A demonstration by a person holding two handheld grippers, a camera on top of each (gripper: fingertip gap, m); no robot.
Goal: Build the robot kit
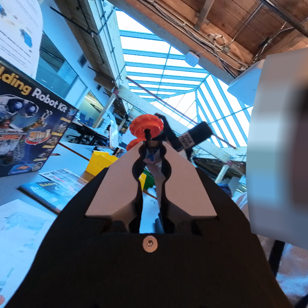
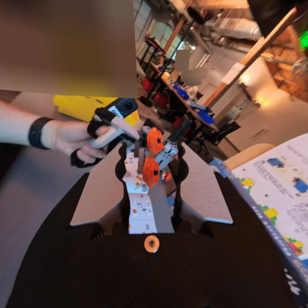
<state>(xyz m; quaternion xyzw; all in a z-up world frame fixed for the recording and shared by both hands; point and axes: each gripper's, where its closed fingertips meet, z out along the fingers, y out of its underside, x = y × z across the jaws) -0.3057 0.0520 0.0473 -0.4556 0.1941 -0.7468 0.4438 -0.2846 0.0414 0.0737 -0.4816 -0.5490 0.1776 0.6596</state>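
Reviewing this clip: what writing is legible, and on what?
I won't transcribe writing; where it stands:
Dark blue printed cardboard box: large legible title.
Open instruction booklet on table: blurred.
White wall poster: blurred.
White label on black part: too small.
White printed booklet, right view: blurred.

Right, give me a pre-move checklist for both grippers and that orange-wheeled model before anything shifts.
1. Left gripper closed on the small model with orange wheels: ok, its tips pinch the model's dark axle end.
2. Right gripper state: ok, open, with the model between its fingers, untouched as far as shows.
3. Both orange wheels on the model: ok, two visible, one above the other.
4. Firmness of the left grip: cannot tell, the contact is narrow and partly hidden.
5. Space beneath the model: not ok, the instruction sheet and loose small parts lie under it.
6. Person's hand on the left gripper's handle: ok.
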